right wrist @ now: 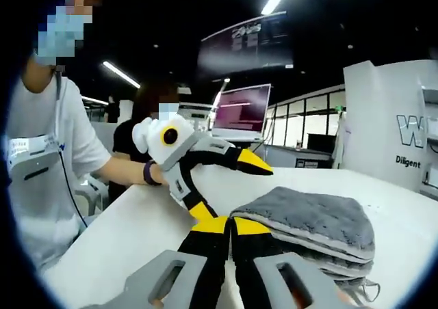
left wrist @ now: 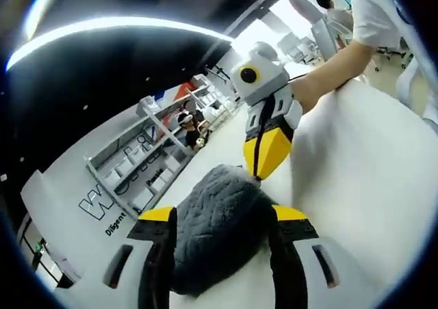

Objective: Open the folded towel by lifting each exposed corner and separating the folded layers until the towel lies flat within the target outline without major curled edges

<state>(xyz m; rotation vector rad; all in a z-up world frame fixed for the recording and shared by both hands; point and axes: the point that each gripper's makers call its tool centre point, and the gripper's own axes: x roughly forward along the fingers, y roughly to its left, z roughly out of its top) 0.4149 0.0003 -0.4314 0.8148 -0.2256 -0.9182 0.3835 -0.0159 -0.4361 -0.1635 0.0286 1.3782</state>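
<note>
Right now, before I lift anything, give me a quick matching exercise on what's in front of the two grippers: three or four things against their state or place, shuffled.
Things:
1. towel
2. left gripper
3. right gripper
4. laptop

States:
A. fingers spread wide, one on each side of the towel
B. screen lit pink, in the background
C. grey, folded in layers, lying on the white table
D. fingers closed together on the towel's edge

Pairs: 1-C, 2-A, 3-D, 4-B
</note>
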